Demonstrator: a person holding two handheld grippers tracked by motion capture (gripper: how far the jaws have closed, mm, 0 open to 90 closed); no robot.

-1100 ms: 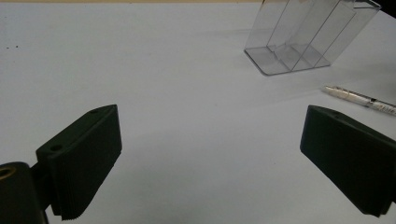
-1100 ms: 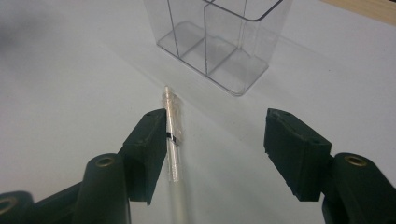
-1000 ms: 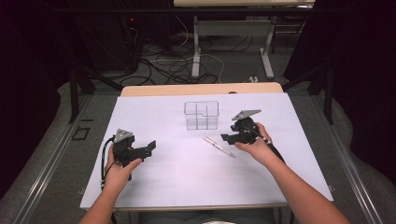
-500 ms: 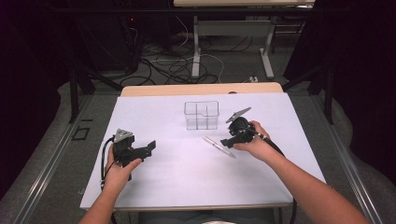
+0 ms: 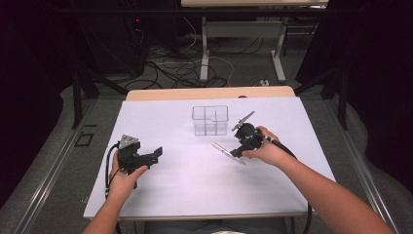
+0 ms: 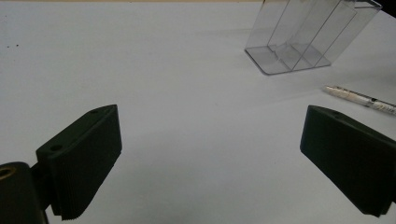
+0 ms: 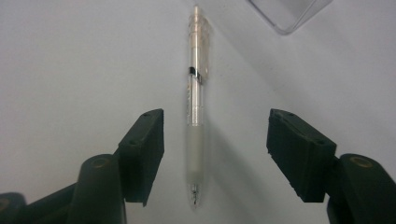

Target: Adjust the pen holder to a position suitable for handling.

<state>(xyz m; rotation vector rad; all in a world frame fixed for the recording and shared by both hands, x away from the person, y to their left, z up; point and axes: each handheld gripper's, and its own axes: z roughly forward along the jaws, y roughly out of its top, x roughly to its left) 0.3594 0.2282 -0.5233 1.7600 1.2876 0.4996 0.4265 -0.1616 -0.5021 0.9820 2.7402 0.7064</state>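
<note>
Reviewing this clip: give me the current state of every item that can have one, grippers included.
Pen: lying flat on the white sheet, between the right gripper's jaws, not gripped.
Clear organizer: upright, compartments empty.
Right gripper: open, jaws either side of the pen without touching it.
Left gripper: open wide, nothing between its jaws.
White sheet: spread flat over the table.

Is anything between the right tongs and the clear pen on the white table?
Nothing visible. The clear plastic pen lies flat on the white table, between the open jaws of the right tongs, neither pad touching it. The clear compartment box stands apart, beyond the pen.
</note>
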